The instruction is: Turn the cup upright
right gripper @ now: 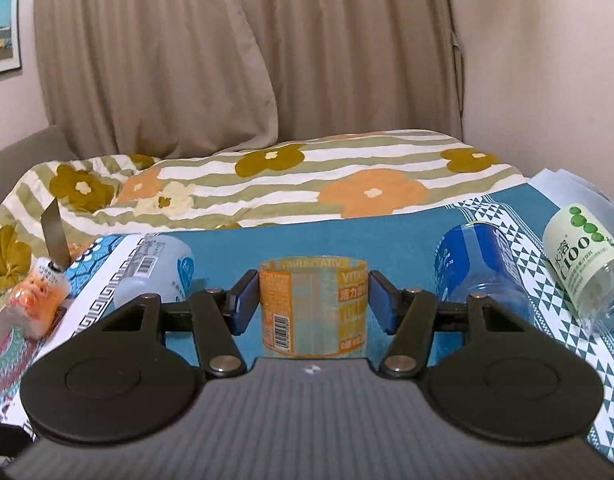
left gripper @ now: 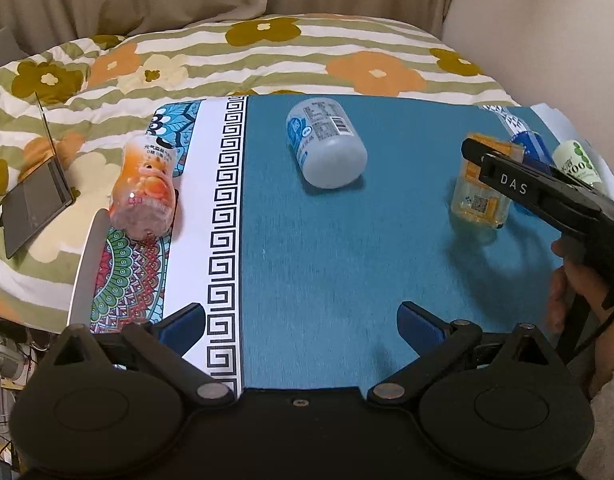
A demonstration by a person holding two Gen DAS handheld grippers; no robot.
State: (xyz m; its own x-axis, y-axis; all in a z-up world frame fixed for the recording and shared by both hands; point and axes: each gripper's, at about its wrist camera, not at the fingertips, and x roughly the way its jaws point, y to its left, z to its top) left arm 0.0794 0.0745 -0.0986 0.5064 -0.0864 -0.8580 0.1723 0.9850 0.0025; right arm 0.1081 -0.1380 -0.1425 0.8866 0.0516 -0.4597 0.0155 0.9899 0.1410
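Note:
A clear cup with an orange label [right gripper: 313,308] stands on the teal cloth [right gripper: 407,236], its print upside down. It also shows in the left wrist view [left gripper: 483,188]. My right gripper [right gripper: 312,302] is open around it, one blue pad [right gripper: 243,300] close to each side, with small gaps. In the left wrist view the right gripper [left gripper: 507,176] reaches over the cup from the right. My left gripper [left gripper: 301,324] is open and empty above the cloth near the front edge.
A white-blue cup [left gripper: 327,144] lies on its side mid-table. An orange cup [left gripper: 145,188] lies at the left. A blue cup [right gripper: 483,276] and a green-white cup [right gripper: 587,264] lie at the right. A flowered quilt [left gripper: 267,56] and a laptop [left gripper: 35,204] lie beyond.

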